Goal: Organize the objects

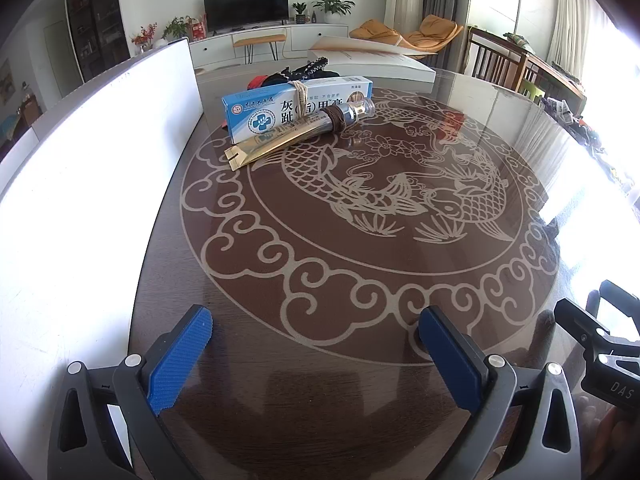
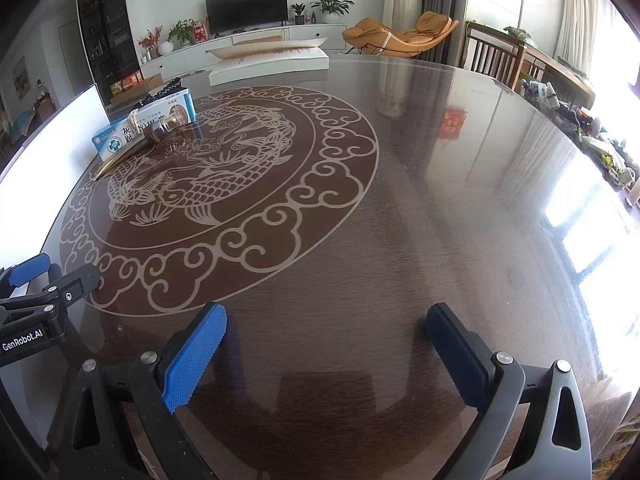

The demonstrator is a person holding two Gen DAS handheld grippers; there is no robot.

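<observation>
Both tools hung low over the near edge of the glass-topped table [image 1: 360, 280], nothing in either: the left gripper [image 1: 316, 344] had its blue pads spread wide, and the right gripper [image 2: 326, 344] was spread just as wide, beside it. The things to be sorted lay well apart from them, across the carp medallion near a white box [image 1: 100, 180] at the left: a blue-and-white carton [image 1: 280, 110] with a pale hair tie [image 1: 300, 92] looped round it, a gold tube [image 1: 280, 138] leaning against its front with a brown hair tie [image 1: 338, 118] wound near the clear cap, and a dark heap of cloth or bands [image 1: 296, 74] behind, too tangled to name. To my eye the reach had not yet begun; the left tool seemed better placed, and it would do well to come in across the tube's narrow width, away from the slippery cap, so the carton was not shoved. The carton carried large Chinese characters, only partly readable behind the tube, and a round blue emblem. "GenRobot.AI" stood on the left tool's body in the right view, "DAS" on the right's.
</observation>
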